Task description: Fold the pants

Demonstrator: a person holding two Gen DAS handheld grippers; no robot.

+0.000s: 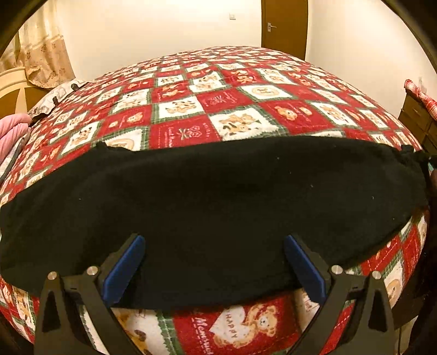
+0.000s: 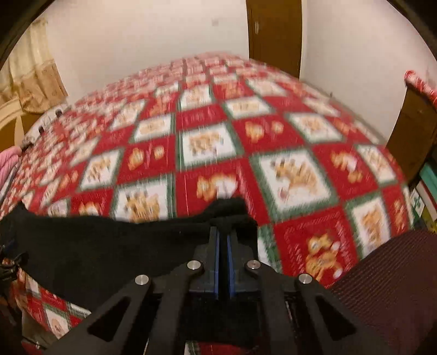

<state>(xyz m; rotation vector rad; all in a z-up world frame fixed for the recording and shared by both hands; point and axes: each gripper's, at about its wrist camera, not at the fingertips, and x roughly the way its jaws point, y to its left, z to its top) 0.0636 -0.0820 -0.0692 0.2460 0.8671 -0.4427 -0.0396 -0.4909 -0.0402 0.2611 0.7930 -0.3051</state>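
Observation:
Black pants (image 1: 213,202) lie spread lengthwise across the near part of a bed with a red, white and green checked cover (image 1: 207,106). My left gripper (image 1: 214,240) hovers over the pants' near edge, its blue-padded fingers (image 1: 128,262) wide apart, nothing pressed between them. In the right wrist view my right gripper (image 2: 223,232) is shut on a bunched fold of the black pants (image 2: 82,245), which rises as a hump just past the fingertips and trails away to the left.
A wooden door (image 1: 284,24) stands behind the bed. A curtain (image 1: 41,49) and a pink cloth (image 1: 11,131) are at the left. A wooden cabinet (image 1: 418,114) stands at the right. A dark red ribbed surface (image 2: 387,286) fills the lower right of the right wrist view.

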